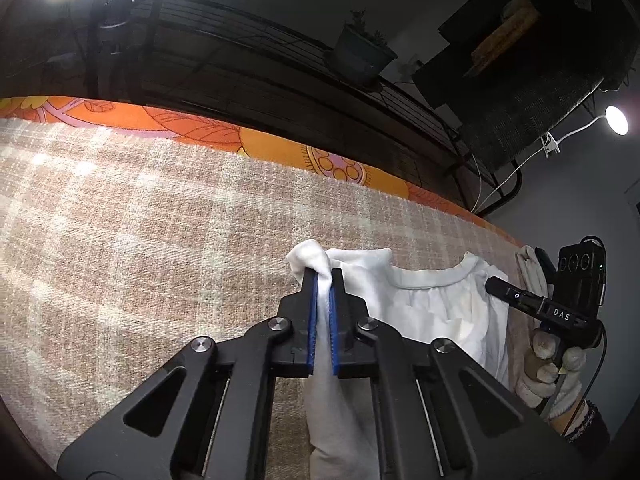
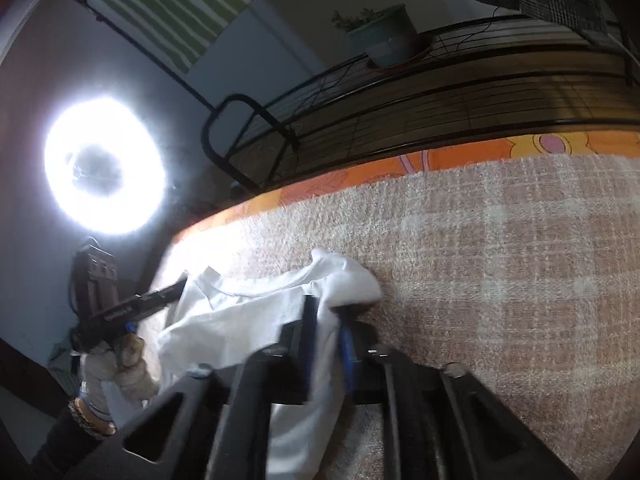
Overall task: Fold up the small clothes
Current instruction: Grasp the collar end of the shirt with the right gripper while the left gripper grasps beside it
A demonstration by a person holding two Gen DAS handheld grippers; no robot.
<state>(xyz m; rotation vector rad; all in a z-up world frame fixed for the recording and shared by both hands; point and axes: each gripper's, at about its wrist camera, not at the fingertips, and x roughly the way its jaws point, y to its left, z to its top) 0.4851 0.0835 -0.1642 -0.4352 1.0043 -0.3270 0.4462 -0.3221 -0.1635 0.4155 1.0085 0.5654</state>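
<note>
Your left hand-held gripper (image 1: pixel 324 276) and right hand-held gripper (image 2: pixel 326 308), low in each frame, each pinch the white shirt (image 1: pixel 432 308). Two corners held lets you lift and fold it over the blanket (image 1: pixel 140 220)

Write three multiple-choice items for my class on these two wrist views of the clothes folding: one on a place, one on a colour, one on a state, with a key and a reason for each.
1. Where does the white garment lie?
A. On the checked beige blanket
B. On the wire shelf
C. In the plant pot

2. What colour are the pads of the left gripper?
A. Red
B. Blue
C. Yellow

3. How does the right gripper stand?
A. Wide open above the cloth
B. Shut on nothing
C. Shut on the garment

Key:
1 A, the cloth is spread on the blanket.
2 B, blue strips line both fingers.
3 C, white cloth runs between its closed fingers.
</note>
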